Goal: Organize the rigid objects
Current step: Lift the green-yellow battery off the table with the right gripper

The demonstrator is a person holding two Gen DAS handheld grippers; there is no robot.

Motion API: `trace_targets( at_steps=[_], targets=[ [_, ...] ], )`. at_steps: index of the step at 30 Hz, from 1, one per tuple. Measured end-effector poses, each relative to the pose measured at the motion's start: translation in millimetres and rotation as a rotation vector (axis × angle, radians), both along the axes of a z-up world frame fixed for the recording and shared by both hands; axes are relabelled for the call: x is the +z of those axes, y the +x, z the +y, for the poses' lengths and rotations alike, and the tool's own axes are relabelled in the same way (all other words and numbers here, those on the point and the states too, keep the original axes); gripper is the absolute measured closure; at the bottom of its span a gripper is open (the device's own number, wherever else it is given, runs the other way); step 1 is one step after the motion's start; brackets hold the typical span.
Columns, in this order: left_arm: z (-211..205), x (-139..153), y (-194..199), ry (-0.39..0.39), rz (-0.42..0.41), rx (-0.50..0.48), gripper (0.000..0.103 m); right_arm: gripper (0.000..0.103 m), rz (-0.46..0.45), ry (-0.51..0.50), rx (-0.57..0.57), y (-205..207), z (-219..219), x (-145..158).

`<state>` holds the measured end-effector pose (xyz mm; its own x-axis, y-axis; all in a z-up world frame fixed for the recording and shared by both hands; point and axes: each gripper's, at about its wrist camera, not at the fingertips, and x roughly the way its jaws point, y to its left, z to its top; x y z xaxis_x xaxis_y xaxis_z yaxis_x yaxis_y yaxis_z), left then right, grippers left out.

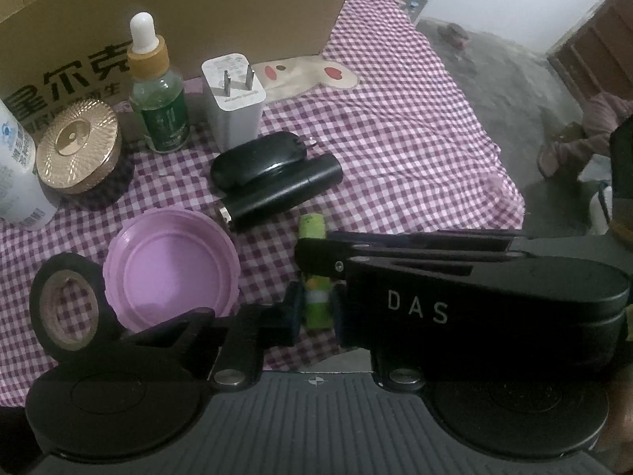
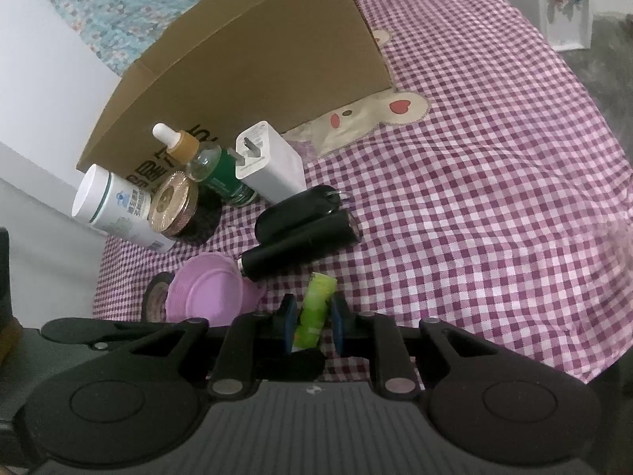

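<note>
Green tube [image 2: 316, 308] lengthwise between both jaws

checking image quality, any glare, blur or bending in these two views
Left wrist: dim and soft, glare on the gold jar lid, cardboard box edges bowed by the fisheye. Right wrist: brighter, checked cloth curves toward the rim, dark corners, green tube fairly sharp.

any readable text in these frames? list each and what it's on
"DAS": on the right gripper body, seen from the left wrist.
"星尔克": large print on the cardboard box; the smaller line beneath is cut off.
White bottle: blue print, too blurred.
Green dropper bottle: label too small.
White charger: print too faint.
</note>
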<state>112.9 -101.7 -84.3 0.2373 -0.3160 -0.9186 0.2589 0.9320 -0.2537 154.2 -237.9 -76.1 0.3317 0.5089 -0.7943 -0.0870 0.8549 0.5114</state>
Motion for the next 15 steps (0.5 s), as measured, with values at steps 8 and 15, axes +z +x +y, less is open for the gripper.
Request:
trace_targets(
  at_steps=[8,15],
  targets=[
    [5.0,15.6,-11.3,-0.012,-0.034,0.000,0.088,0.086,-0.003,0.038,-0.016,-6.3,-3.8,7.8],
    [15.0,54.9,-25.2,-0.059,-0.131,0.007,0.088,0.086,-0.094,0.041,-0.025,-21.7,-7.4,52.2]
  ],
)
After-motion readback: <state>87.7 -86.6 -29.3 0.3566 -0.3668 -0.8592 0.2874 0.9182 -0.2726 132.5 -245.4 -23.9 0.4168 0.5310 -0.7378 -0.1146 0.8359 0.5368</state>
